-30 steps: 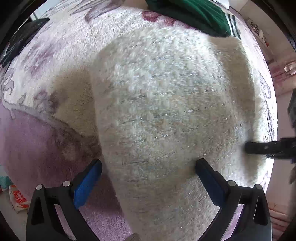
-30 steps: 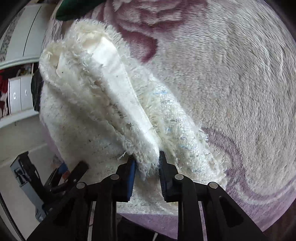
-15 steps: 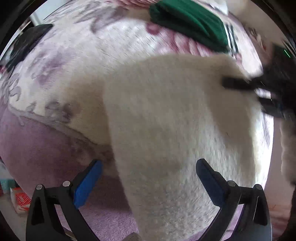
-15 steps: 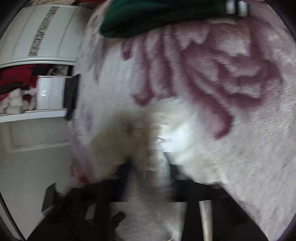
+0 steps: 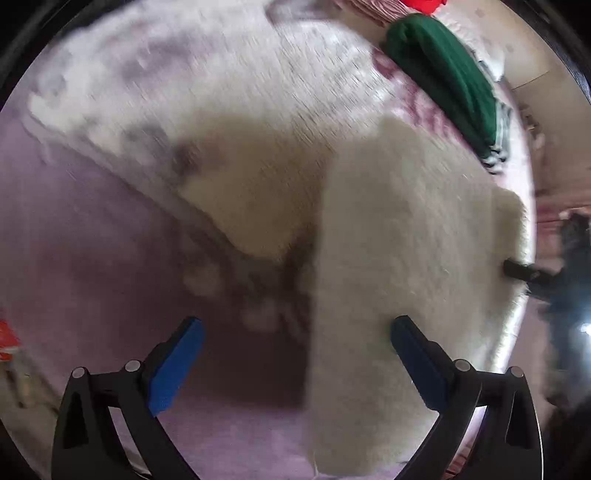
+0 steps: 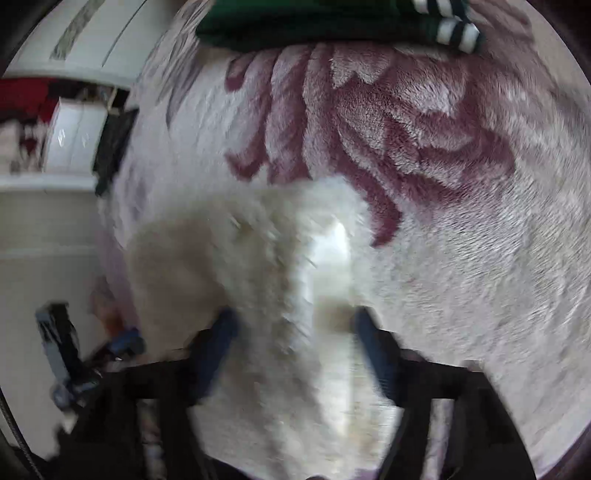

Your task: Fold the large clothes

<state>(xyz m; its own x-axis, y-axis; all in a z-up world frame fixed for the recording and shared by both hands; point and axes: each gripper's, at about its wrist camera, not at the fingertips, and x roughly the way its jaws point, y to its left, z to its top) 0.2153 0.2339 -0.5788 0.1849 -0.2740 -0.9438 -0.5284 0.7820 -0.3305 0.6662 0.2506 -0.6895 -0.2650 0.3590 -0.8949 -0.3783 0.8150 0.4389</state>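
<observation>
A fluffy cream garment [image 5: 406, 258] lies folded on the pink flowered blanket [image 5: 92, 258]. My left gripper [image 5: 295, 354] is open above the garment's near left edge; its right finger is over the fabric, its left over the blanket. In the right wrist view the same garment [image 6: 266, 266] lies between my right gripper's [image 6: 295, 332] spread fingers, which stand open on either side of a fold. The right gripper also shows in the left wrist view at the garment's right edge [image 5: 521, 271]. Both views are blurred.
A folded dark green garment with white stripes [image 5: 443, 70] lies at the far end of the blanket [image 6: 461, 295], also in the right wrist view [image 6: 332, 22]. White cupboards [image 6: 74, 140] stand at the left. Something red [image 5: 424, 3] lies beyond the green garment.
My right gripper was shut on the cream garment's folded edge, carried it over, and has opened, leaving the fold lying flat. My left gripper stayed open and shifted left.
</observation>
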